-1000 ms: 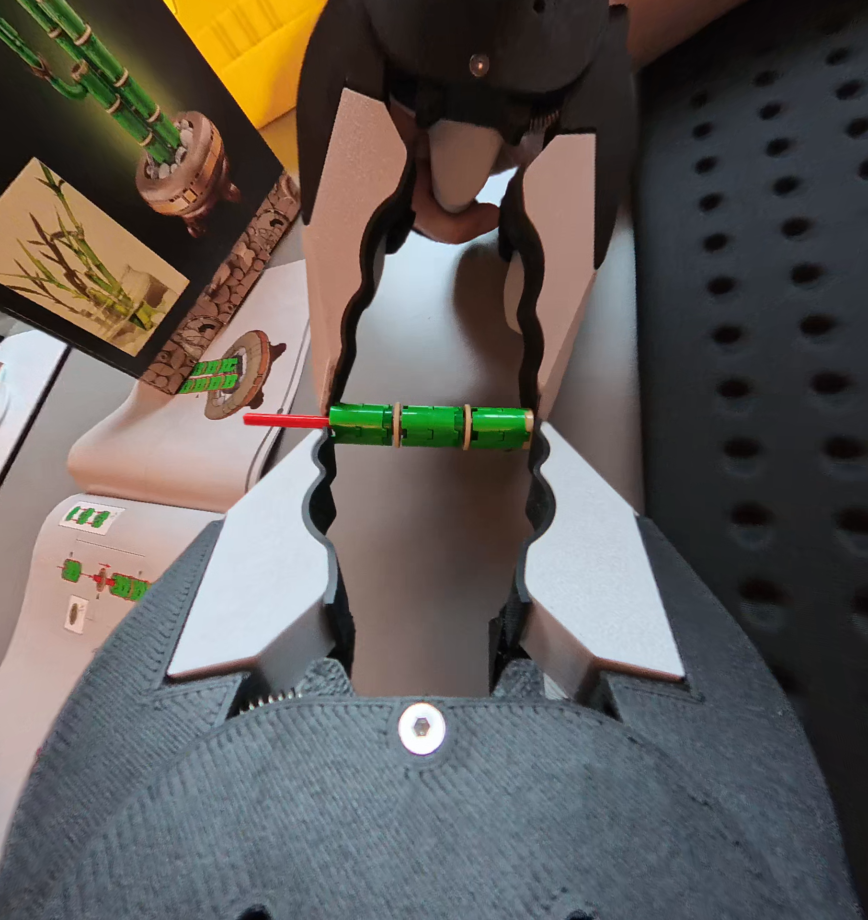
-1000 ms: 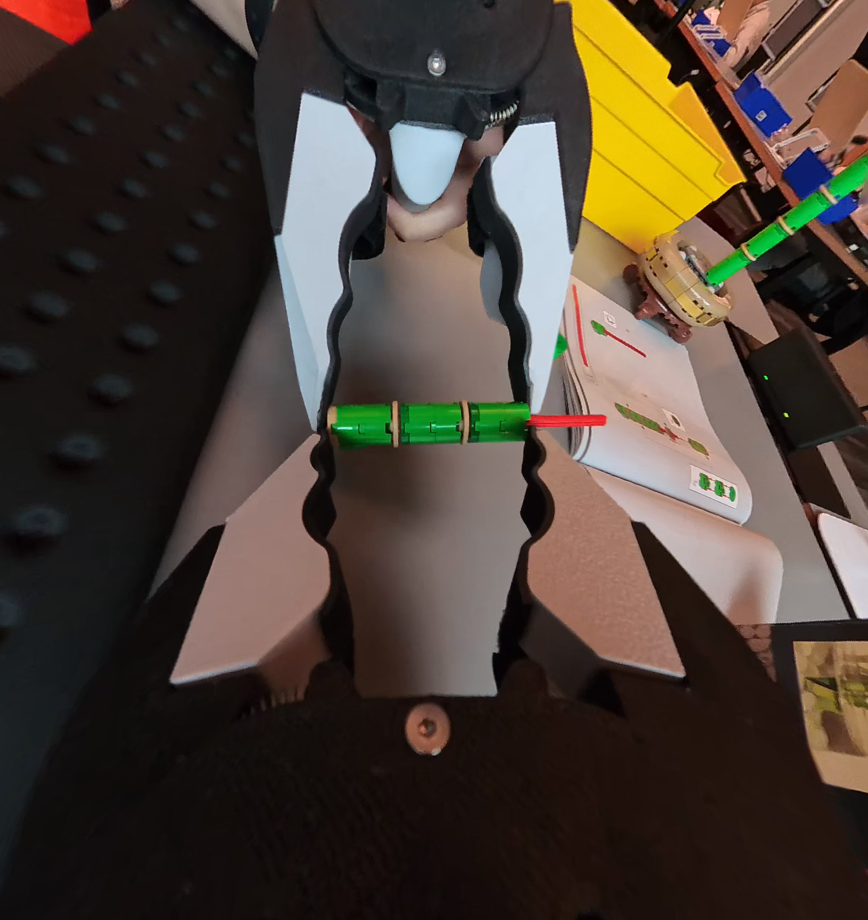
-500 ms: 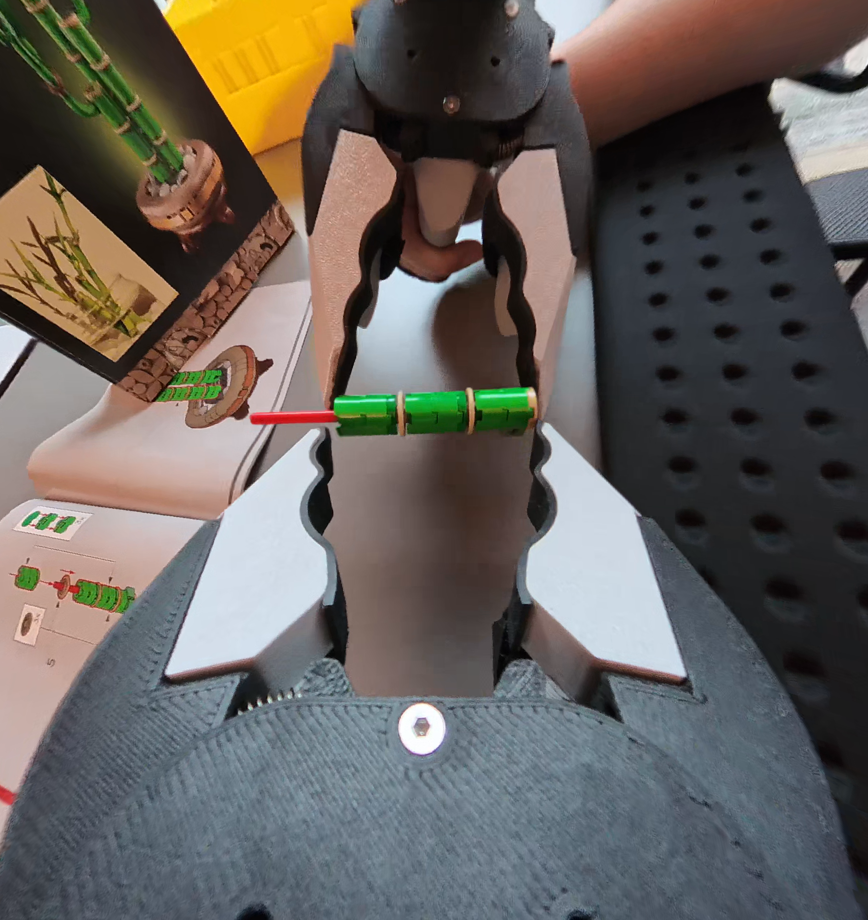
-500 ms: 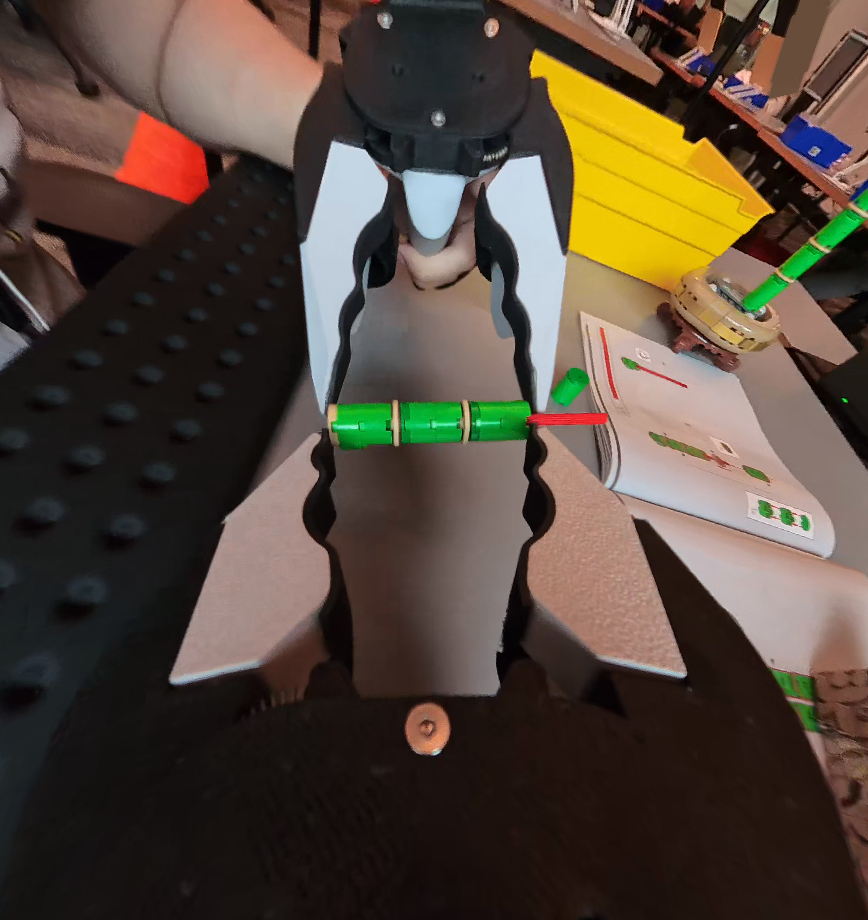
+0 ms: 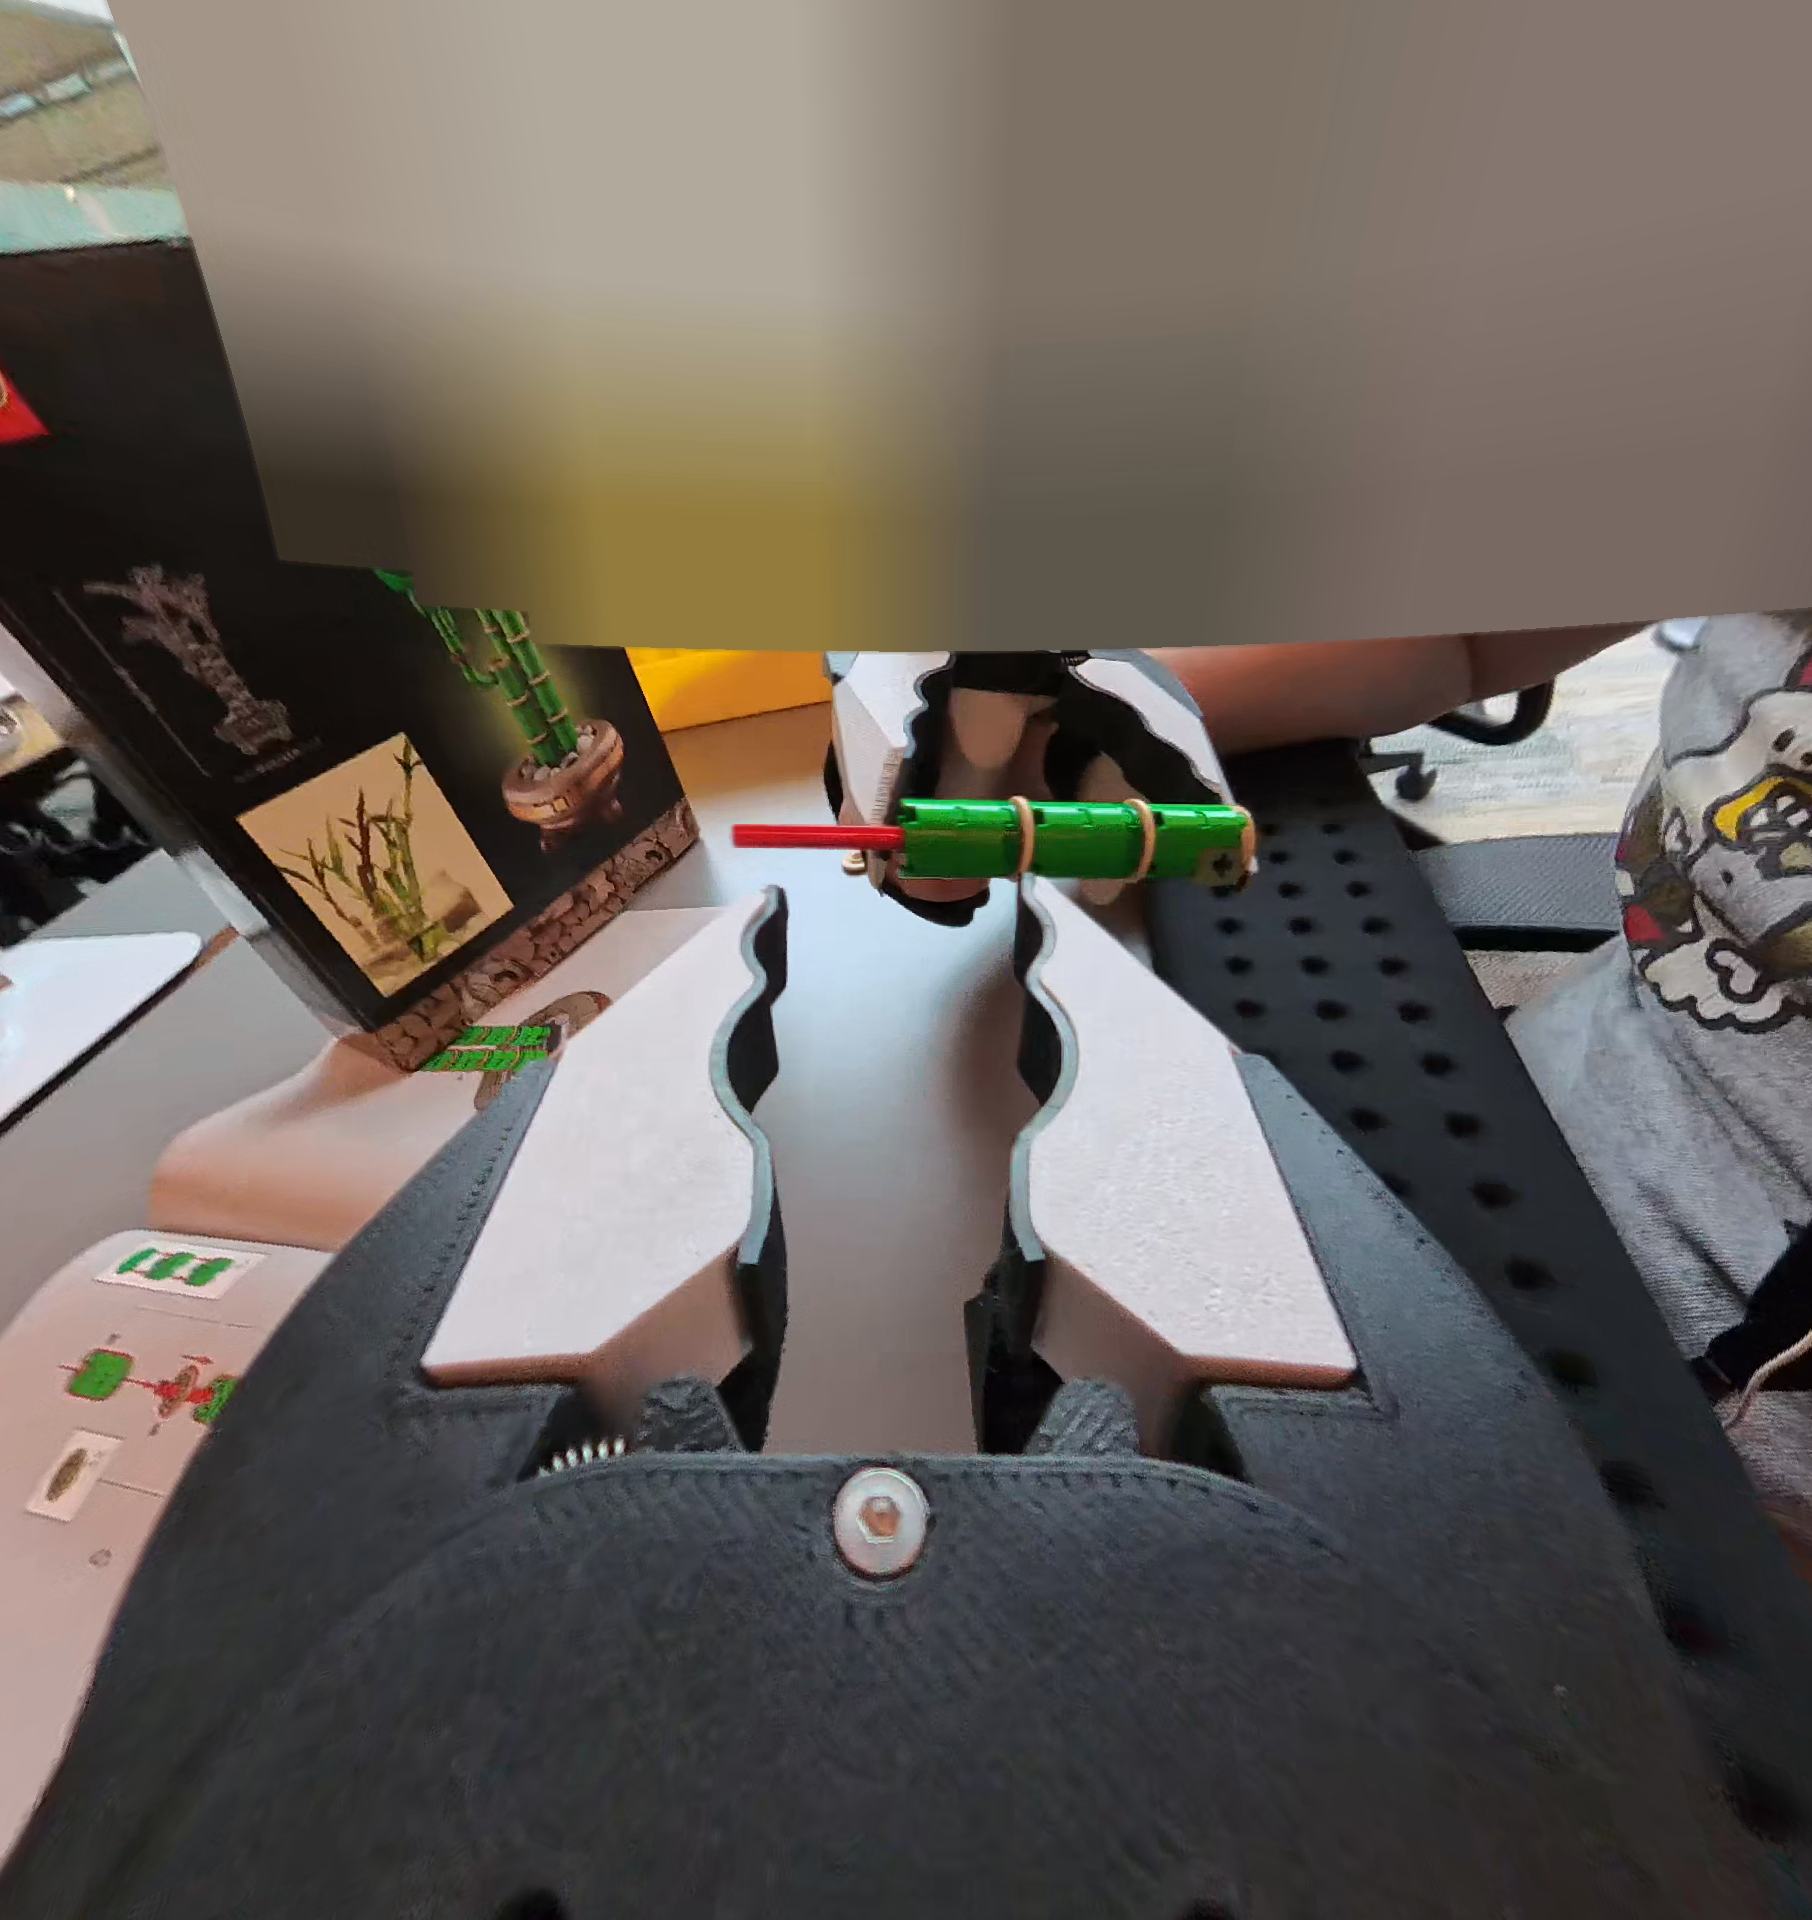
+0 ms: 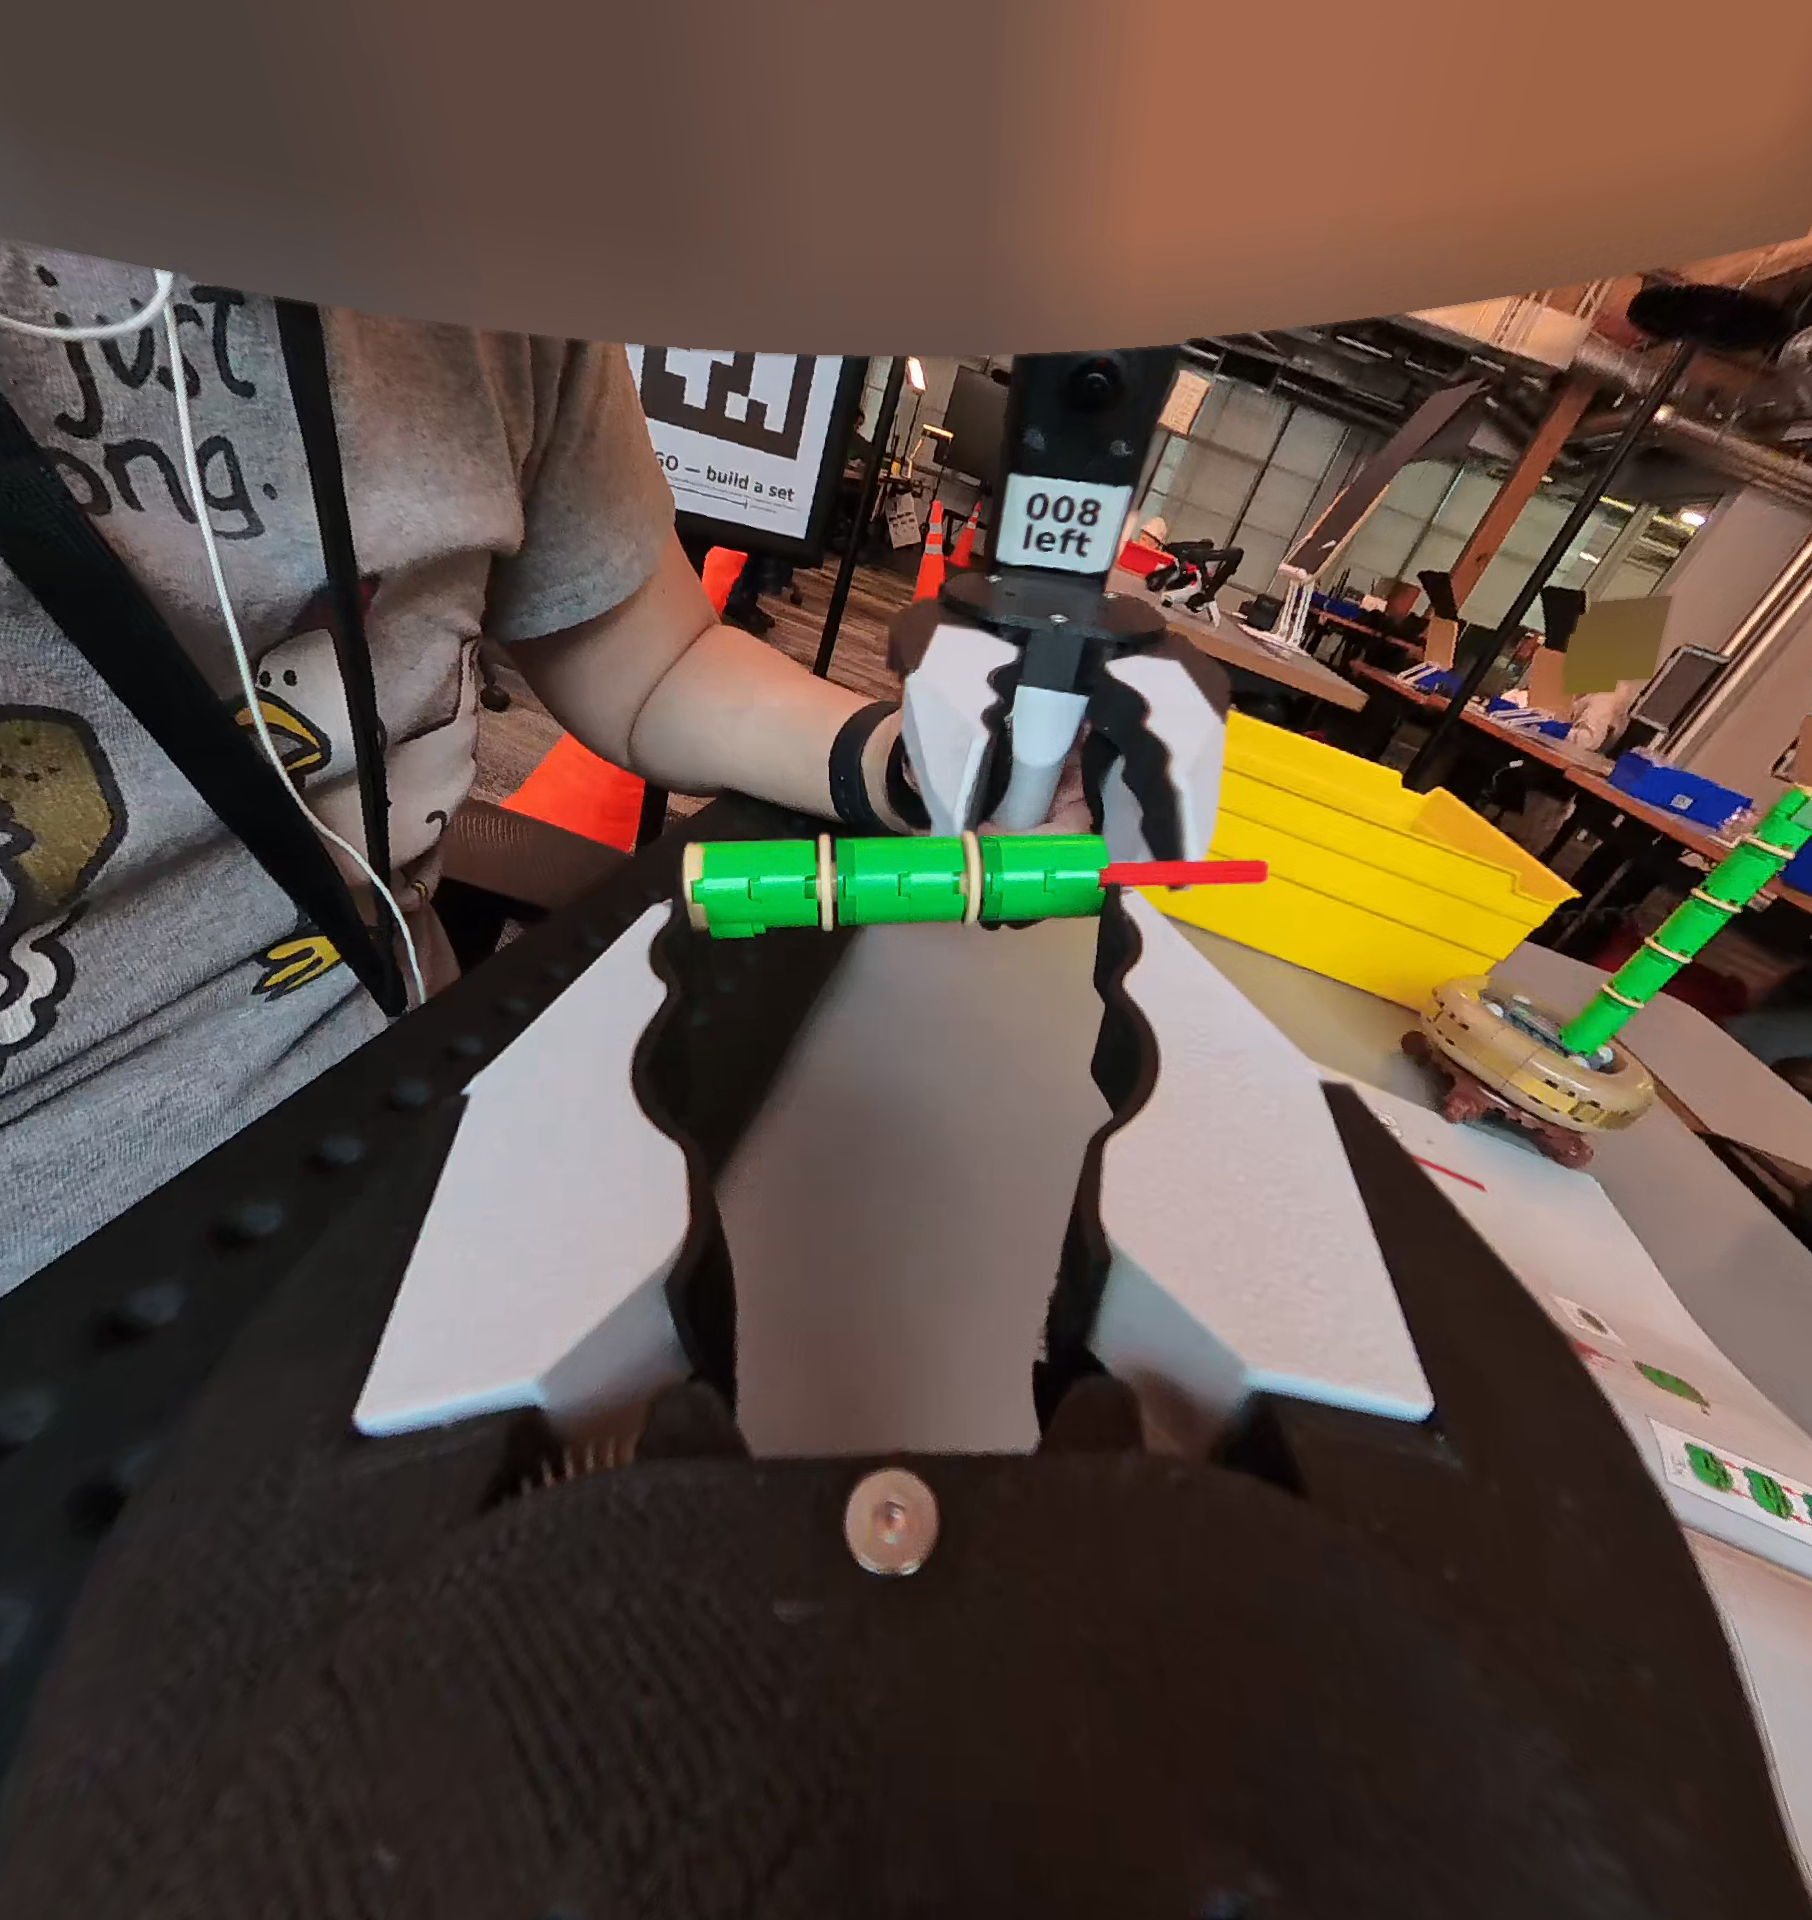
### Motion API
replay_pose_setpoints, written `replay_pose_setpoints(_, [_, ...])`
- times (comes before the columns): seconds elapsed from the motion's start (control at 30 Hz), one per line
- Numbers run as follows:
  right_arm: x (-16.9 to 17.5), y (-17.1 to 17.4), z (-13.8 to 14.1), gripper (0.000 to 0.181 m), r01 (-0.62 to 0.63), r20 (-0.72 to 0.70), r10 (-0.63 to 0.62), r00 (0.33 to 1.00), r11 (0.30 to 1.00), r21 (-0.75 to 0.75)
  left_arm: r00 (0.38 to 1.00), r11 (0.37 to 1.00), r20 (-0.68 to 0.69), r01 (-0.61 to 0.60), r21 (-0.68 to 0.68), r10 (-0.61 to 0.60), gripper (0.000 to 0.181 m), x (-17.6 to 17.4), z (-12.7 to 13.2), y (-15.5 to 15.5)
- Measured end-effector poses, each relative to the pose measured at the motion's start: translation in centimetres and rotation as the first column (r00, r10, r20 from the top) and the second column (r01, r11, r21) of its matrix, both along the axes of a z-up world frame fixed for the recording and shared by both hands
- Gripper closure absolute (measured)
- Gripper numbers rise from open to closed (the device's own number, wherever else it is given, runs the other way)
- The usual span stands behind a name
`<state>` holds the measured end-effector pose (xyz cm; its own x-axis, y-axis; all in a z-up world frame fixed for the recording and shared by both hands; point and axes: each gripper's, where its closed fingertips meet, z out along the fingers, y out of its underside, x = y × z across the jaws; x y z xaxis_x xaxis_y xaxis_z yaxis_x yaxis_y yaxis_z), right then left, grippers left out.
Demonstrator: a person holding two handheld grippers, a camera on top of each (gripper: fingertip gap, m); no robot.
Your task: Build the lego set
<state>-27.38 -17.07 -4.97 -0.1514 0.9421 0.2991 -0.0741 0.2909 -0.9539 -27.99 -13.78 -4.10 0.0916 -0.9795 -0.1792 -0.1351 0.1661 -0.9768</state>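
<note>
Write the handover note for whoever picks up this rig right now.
Left hand-held gripper: open, empty, just short of the stalk section.
Right hand-held gripper: shut on the green stalk section, held end to end, with the red axle poking out.
Done: the pot base carries one planted stalk, beside the booklet.
Left: probably mounting this section.

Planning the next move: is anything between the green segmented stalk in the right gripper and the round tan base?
Nothing visible does. The green segmented stalk, clamped in the right gripper, has open air toward the round tan base; only a white booklet lies flat below.
</note>
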Motion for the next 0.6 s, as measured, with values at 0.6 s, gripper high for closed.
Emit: replay_pose_setpoints(0.6, [-0.49, 0.27, -0.75, 0.105, 0.006, 0.042, -0.005, 0.999, 1.0, -0.024, 0.999, 0.997, -0.039, -0.017, 0.07, 0.02, 0.154, 0.45, -0.67, -0.4])
